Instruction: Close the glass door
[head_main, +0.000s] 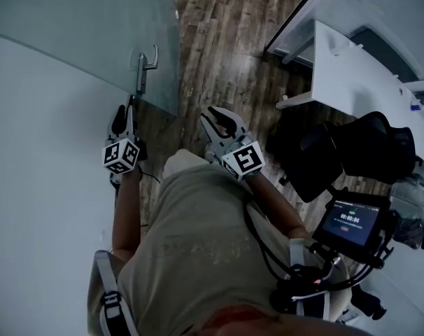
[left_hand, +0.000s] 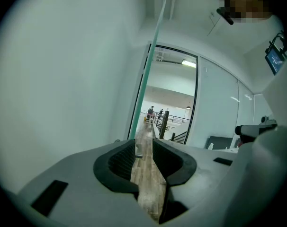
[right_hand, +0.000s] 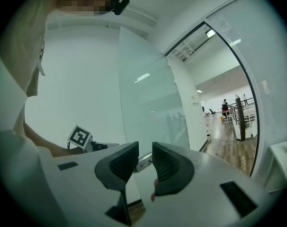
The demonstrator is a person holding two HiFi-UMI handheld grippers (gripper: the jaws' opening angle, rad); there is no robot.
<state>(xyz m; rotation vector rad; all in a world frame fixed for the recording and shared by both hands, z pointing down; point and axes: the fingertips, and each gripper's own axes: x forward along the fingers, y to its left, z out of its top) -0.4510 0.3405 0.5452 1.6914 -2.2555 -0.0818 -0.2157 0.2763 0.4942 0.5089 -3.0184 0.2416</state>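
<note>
Shirt [head_main: 191, 257] fills the bottom of the head view, and both forearms reach forward from it. At its right a small lit screen [head_main: 350, 221] hangs on a rig.

Right claw [head_main: 222, 124] hovers over the wooden floor [head_main: 219, 47]. In its own view the right claw [right_hand: 145, 148] has its jaws a little apart with nothing gripped. The handle [right_hand: 142, 163] shows through the gap, farther off.

Left claw [head_main: 124, 114] sits by the white wall [head_main: 44, 152], just below the door's near edge and close under the handle [head_main: 146, 67]. In its own view the left claw [left_hand: 143, 145] is open and empty, with only floor [left_hand: 148, 183] between the jaws.

Frosted glass, the door [head_main: 79, 26] stands ajar at upper left. From the left claw it appears edge-on as a thin green line [left_hand: 150, 65], swung away from the doorway [left_hand: 169, 98].

To the right stand a white bench [head_main: 352, 82] and a black chair [head_main: 359, 149].
</note>
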